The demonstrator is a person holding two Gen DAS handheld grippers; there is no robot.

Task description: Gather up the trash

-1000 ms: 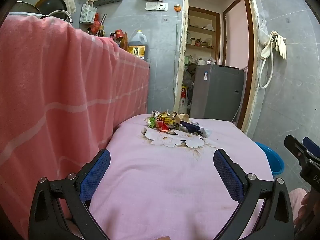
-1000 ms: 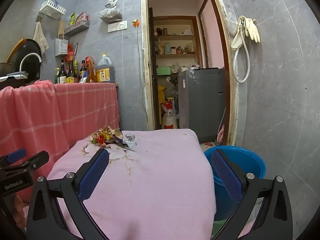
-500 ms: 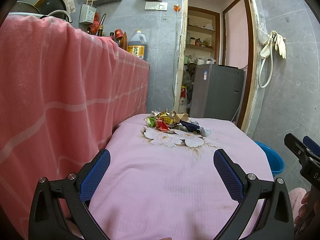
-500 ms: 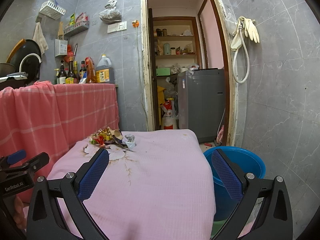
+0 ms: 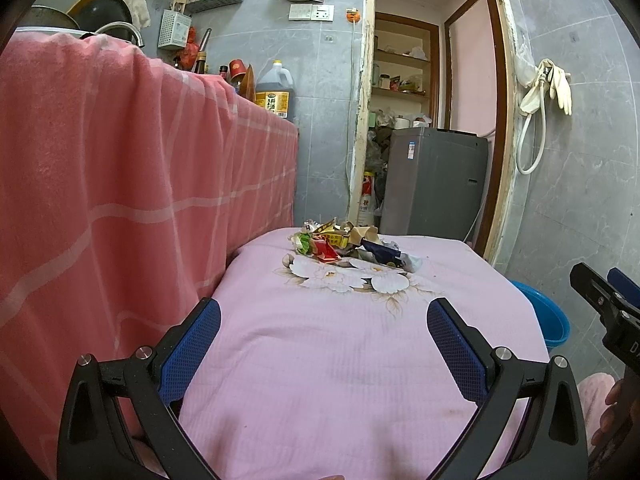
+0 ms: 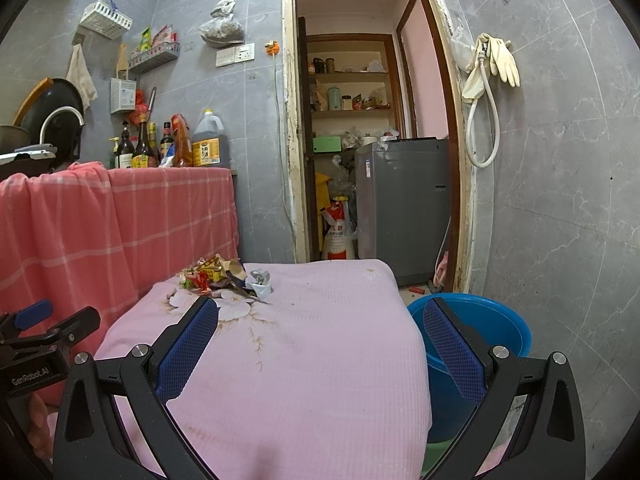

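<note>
On the far left we see a pink checked cloth (image 5: 120,184) draped over a counter, with a large oil jug (image 5: 274,94) and several bottles (image 6: 138,146) standing on top by the grey tiled wall. Just beside the cloth stands a low surface under a pink cover (image 5: 340,340) printed with white flowers.

Our left gripper (image 5: 324,320) hovers above the near end of that cover, its blue-padded fingers (image 5: 190,346) spread wide with nothing between them. Ahead of it, at the far end of the cover and nearer the cloth side, lies the trash pile (image 5: 348,246): crumpled wrappers in red, yellow, green and dark blue, resting partly on the flower print. The pile is well apart from both tools.

Moving right, our right gripper (image 6: 320,326) also hangs above the cover's near end, fingers (image 6: 450,350) parted wide and empty; from its camera the trash pile (image 6: 224,276) sits ahead and to the left. Behind the cover an open doorway shows a grey appliance (image 6: 402,208) and shelves.

To the right of the cover, on the floor, stands a blue basin (image 6: 492,326), just beside the cover's edge. On the right wall a white hose and pale rubber gloves (image 6: 500,60) hang from a hook.
</note>
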